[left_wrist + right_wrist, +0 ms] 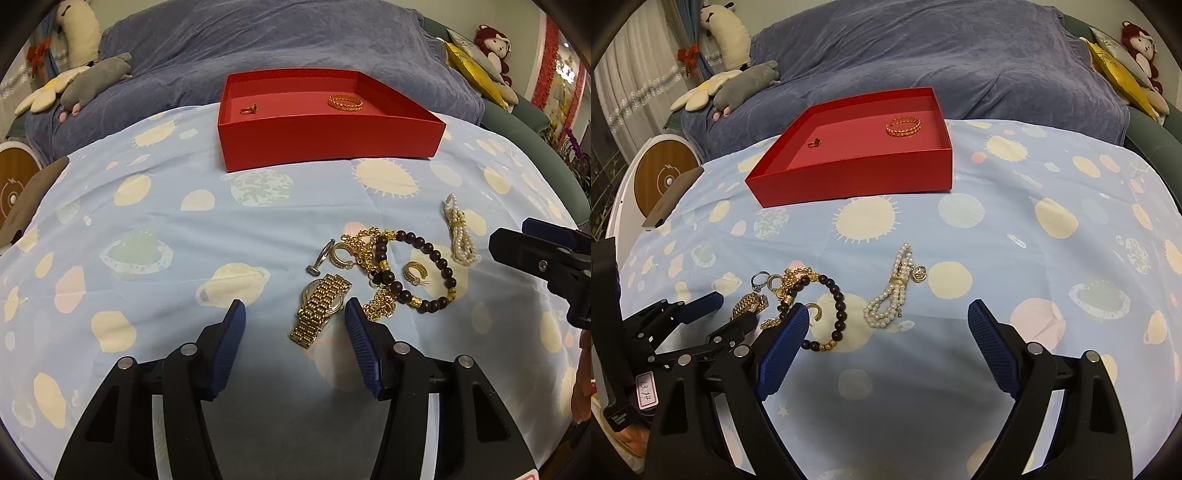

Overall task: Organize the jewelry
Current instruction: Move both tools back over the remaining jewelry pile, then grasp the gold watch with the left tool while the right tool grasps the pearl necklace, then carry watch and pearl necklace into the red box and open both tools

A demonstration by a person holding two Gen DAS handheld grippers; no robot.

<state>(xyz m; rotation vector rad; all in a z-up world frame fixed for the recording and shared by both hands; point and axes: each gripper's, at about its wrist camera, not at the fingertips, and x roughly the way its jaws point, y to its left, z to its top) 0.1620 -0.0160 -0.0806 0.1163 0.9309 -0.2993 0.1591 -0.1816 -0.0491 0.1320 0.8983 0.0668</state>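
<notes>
- My left gripper (293, 314) hangs low over the blue planet-print sheet (166, 229), its blue-padded jaws spread wide and holding nothing.
- Between those jaws, toward the right pad, lies the gold watch (319, 312), resting flat on the sheet with its link band running toward me.
- Just beyond the watch sits the tangle of jewelry: a gold chain (367, 245), a silver ring (322, 256), a gold hoop earring (341, 254), and a dark bead bracelet (436, 258) with a second gold hoop earring (415, 272) inside its loop.
- The pearl bracelet (892, 295) lies apart to the right of the pile, a small gold charm (918, 274) touching it.
- My right gripper (888, 325) hovers just short of the pearls, jaws wide apart and empty.
- The red box (857, 177) stands farther back on the sheet, well apart from the pile, with a gold bangle (903, 126) and a small ring (814, 143) already inside.
</notes>
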